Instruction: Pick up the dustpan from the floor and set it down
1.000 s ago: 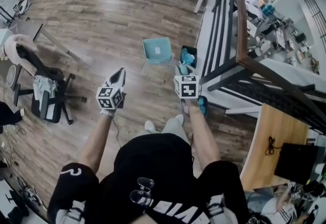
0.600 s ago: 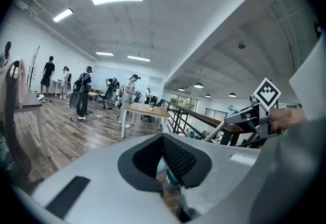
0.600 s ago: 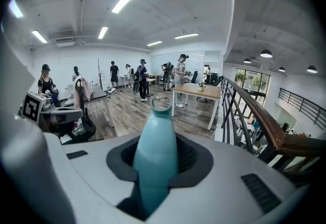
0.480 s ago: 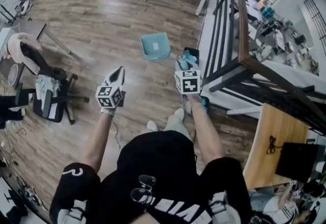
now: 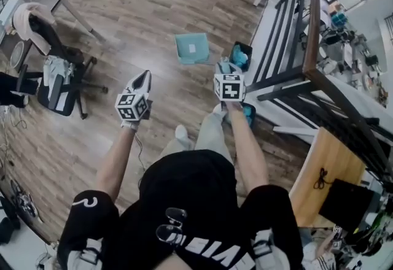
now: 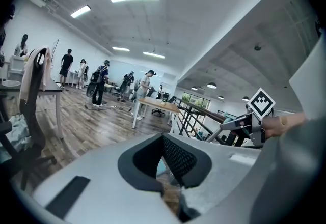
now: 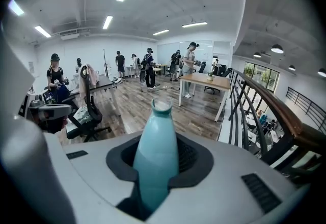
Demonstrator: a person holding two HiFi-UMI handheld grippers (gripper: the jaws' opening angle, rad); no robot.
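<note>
Dustpan lying on the floor, right tongs clamping a teal handle.
The dustpan (image 5: 191, 48) is a square, shallow teal plastic tray with a pale label, lying flat on the wood-plank floor (image 5: 135, 11). It is sitting ahead of both tongs and apart from them, nearer the right. Both bare forearms are reaching forward, tongs pointing ahead and down. The right tongs (image 5: 225, 68) are gripping a smooth, tapered teal plastic handle (image 7: 155, 151) with a hollow end. The left tongs (image 5: 146, 75) are sitting tips-together, holding nothing.
</note>
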